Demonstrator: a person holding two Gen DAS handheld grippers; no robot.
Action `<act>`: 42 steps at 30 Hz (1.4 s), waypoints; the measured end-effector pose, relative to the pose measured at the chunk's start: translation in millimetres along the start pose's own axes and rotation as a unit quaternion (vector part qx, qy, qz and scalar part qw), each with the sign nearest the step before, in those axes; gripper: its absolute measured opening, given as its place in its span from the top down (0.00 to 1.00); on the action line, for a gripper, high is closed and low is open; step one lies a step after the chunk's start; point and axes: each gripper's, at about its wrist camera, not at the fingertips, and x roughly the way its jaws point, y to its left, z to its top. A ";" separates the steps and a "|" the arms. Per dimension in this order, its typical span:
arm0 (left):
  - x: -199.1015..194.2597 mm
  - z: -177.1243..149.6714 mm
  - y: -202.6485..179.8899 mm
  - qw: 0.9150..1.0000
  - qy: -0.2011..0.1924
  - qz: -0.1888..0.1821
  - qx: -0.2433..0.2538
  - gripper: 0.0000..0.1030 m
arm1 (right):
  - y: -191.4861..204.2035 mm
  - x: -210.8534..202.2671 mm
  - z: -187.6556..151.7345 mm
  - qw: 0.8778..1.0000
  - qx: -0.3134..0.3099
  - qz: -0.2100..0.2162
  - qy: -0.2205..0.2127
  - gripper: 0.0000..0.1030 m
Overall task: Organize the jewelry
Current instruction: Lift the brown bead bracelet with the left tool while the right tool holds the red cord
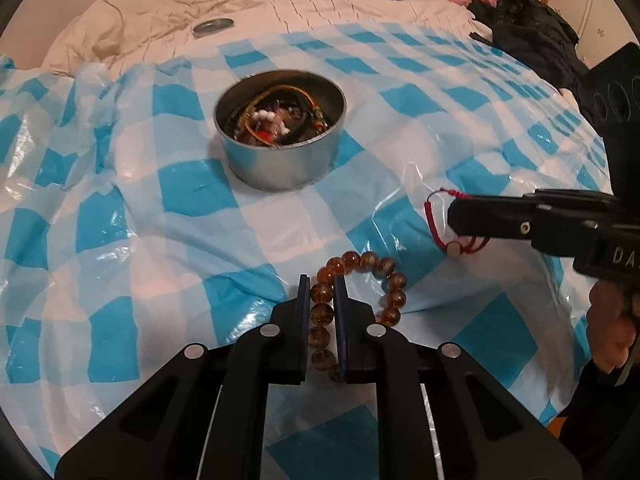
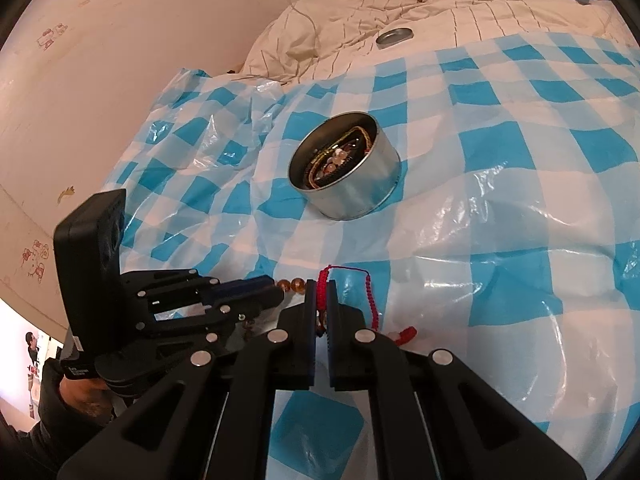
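Pickup step, both sides at once: your left gripper (image 1: pixel 322 284) is closed on the amber bead bracelet (image 1: pixel 360 280), one run of beads pinched between the fingers, the rest of the loop draped to the right on the checked plastic sheet (image 1: pixel 180 184). Your right gripper (image 2: pixel 321 288) is clamped on the red cord bracelet (image 2: pixel 360 292), whose loop hangs off to the right (a pale bead dangles low). Next, by my reading: lift and carry each to the round tin (image 1: pixel 280 136), which sits well ahead, already holding other pieces. Release above its rim.
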 end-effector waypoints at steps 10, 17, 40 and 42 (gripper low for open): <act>-7.8 4.7 -0.3 1.000 -0.012 0.022 0.011 0.90 | 8.2 4.6 4.9 1.000 -0.007 0.012 -0.004 0.95; -11.7 8.2 -2.7 0.999 -0.020 0.037 0.023 0.90 | 10.8 4.7 8.4 1.000 -0.011 0.019 -0.009 0.95; -14.2 25.4 -3.2 0.998 -0.034 0.046 0.032 0.90 | 4.1 7.1 19.7 1.000 -0.004 0.022 -0.018 0.95; -14.2 27.2 -4.2 0.998 -0.035 0.045 0.033 0.90 | 3.4 6.1 20.3 1.000 -0.003 0.022 -0.020 0.95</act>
